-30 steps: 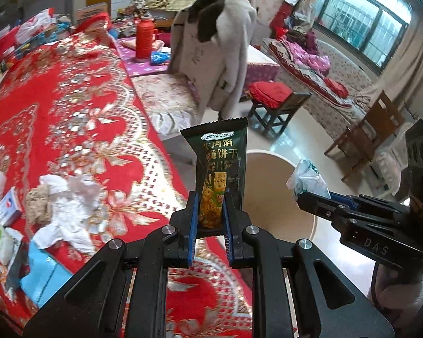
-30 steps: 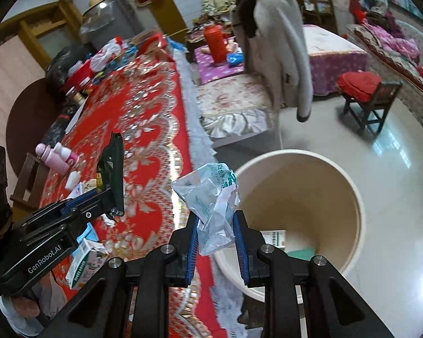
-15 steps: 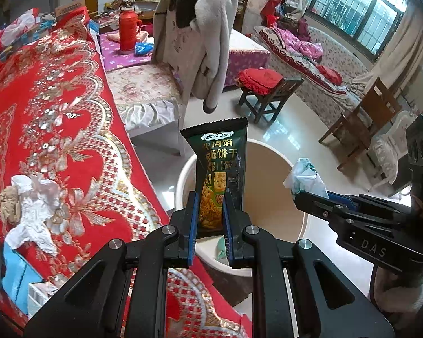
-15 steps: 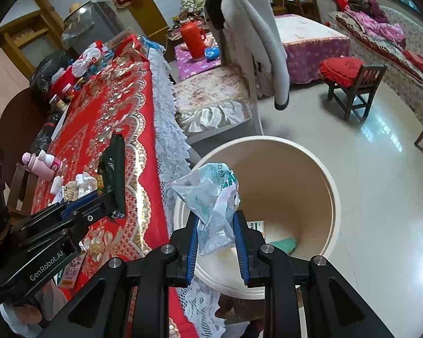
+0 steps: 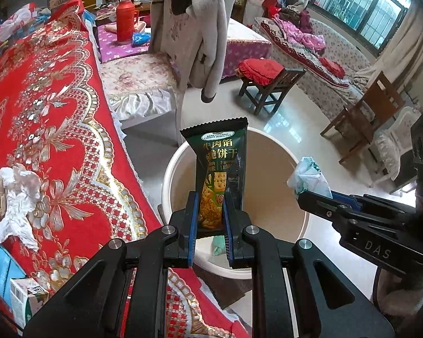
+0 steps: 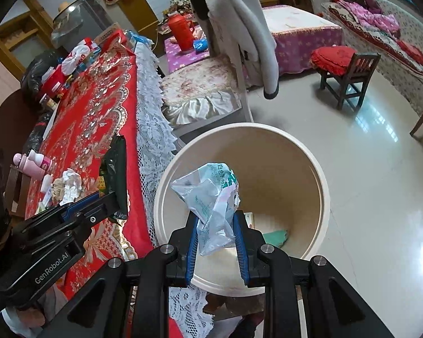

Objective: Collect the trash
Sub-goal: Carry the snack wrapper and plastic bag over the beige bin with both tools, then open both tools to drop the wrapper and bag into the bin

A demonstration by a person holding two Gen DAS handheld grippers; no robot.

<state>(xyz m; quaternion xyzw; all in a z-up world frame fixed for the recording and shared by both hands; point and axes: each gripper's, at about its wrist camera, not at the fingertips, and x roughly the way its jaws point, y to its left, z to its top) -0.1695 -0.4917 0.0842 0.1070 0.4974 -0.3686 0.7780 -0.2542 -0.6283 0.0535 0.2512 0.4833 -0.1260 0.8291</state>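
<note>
Over the cream trash bin (image 5: 166,186) beside the red-clothed tabletop (image 5: 56,129), I hold both grippers above the open mouth, each clamped on a piece of rubbish. My left gripper (image 5: 210,219) pinches the lower end of a dark green biscuit wrapper (image 5: 220,157), which stands upright between the blue pads, its top edge above the bin's far rim in the left wrist view. My right gripper (image 6: 215,235) squeezes a crumpled clear plastic bag (image 6: 208,197) printed in green, held over the bin's interior. From the right wrist view, the bin (image 6: 323,186) already contains a green scrap (image 6: 275,236) and a pale printed item at the bottom, partly hidden behind the gripper. The left gripper (image 6: 110,200) appears there at the left, its wrapper (image 6: 115,174) edge-on over the lace fringe of the tablecloth. On the tabletop lie crumpled white tissues (image 5: 17,197) and a small carton (image 5: 28,298) near the edge. A grey coat (image 5: 203,28) hangs over a chair behind the bin, and a red thermos (image 5: 126,19) stands on a low table beyond.
</note>
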